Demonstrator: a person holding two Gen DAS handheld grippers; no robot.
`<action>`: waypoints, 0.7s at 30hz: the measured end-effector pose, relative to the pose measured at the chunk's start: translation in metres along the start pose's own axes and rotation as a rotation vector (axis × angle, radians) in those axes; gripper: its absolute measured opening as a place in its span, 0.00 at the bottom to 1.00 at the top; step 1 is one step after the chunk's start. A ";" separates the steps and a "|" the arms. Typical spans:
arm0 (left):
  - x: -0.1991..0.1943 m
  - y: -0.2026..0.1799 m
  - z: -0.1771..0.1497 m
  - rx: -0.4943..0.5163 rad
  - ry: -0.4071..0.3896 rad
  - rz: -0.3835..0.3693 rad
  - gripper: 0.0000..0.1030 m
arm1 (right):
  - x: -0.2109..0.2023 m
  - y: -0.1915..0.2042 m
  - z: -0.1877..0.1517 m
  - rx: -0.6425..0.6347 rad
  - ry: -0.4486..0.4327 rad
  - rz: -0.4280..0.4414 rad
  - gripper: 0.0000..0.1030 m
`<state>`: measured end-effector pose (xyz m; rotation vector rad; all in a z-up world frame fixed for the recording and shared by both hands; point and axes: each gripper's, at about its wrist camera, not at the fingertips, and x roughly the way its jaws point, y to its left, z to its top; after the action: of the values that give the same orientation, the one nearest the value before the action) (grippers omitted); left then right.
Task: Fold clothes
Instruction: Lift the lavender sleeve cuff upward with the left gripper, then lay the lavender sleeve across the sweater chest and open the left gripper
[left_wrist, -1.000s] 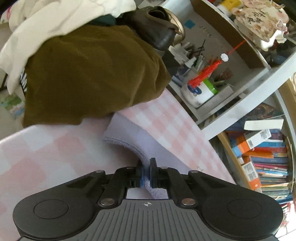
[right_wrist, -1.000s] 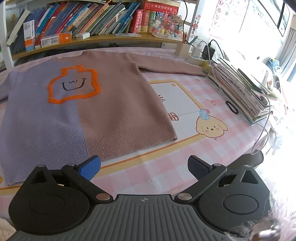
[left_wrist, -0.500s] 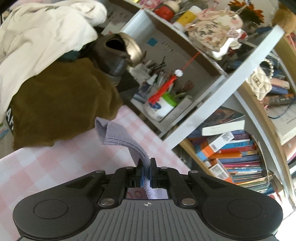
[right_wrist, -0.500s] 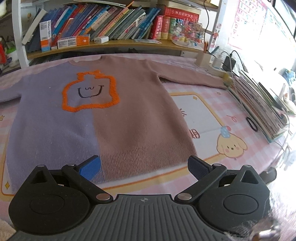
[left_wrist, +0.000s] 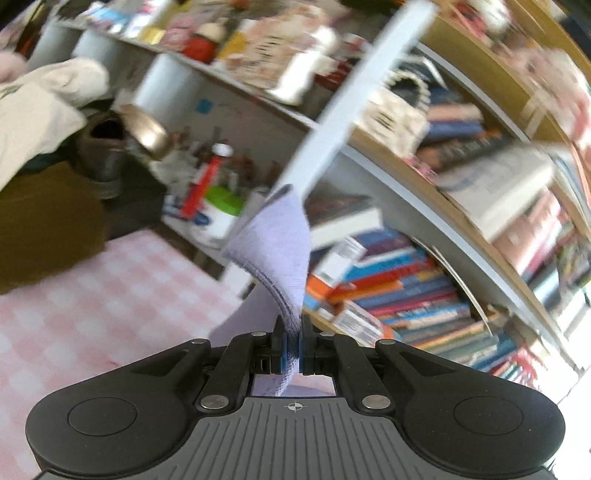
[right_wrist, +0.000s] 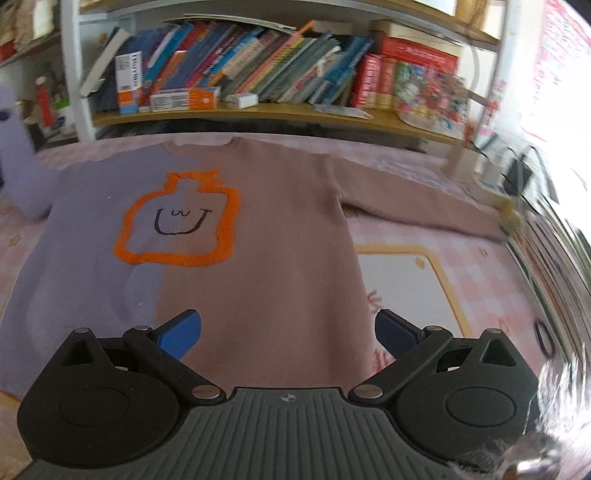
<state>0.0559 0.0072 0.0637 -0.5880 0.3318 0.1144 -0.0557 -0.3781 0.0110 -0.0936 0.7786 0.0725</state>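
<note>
Left wrist view showing the left hand-held gripper (left_wrist: 291, 347) clamping the lilac sleeve (left_wrist: 275, 251) of the sweater, jaws pressed together on the cuff end. Sleeve lifting clear of the pink checked worktop (left_wrist: 92, 302) and curling upward in front of the bookshelf (left_wrist: 424, 192), much of that background blurring. Olive-brown garment (left_wrist: 40, 229) and cream garment (left_wrist: 33, 110) lying heaped at the far left edge of the worktop.

Right wrist view showing the right hand-held gripper (right_wrist: 288, 332) hovering with jaws wide apart, gripping nothing, blue pads (right_wrist: 181, 330) hanging just above the lower part of the sweater (right_wrist: 258, 229). Sweater lying flat and face up on the worktop, lilac half to the left, dusty-pink half to the right, orange outlined smiling figure (right_wrist: 181, 221) sitting across the middle seam. Pink sleeve (right_wrist: 417, 206) stretching out flat to the right. Raised lilac sleeve appearing at the far left edge.
</note>
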 end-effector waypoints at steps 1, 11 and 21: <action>0.002 -0.012 -0.004 0.017 0.002 -0.002 0.04 | 0.002 -0.008 0.001 -0.010 -0.002 0.017 0.98; 0.041 -0.103 -0.055 0.134 0.074 0.024 0.04 | 0.018 -0.070 -0.002 -0.026 0.011 0.106 0.98; 0.080 -0.168 -0.117 0.249 0.187 0.010 0.04 | 0.024 -0.112 -0.007 -0.016 0.028 0.131 0.98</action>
<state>0.1325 -0.1962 0.0338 -0.3507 0.5220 0.0267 -0.0325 -0.4890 -0.0048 -0.0587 0.8113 0.2014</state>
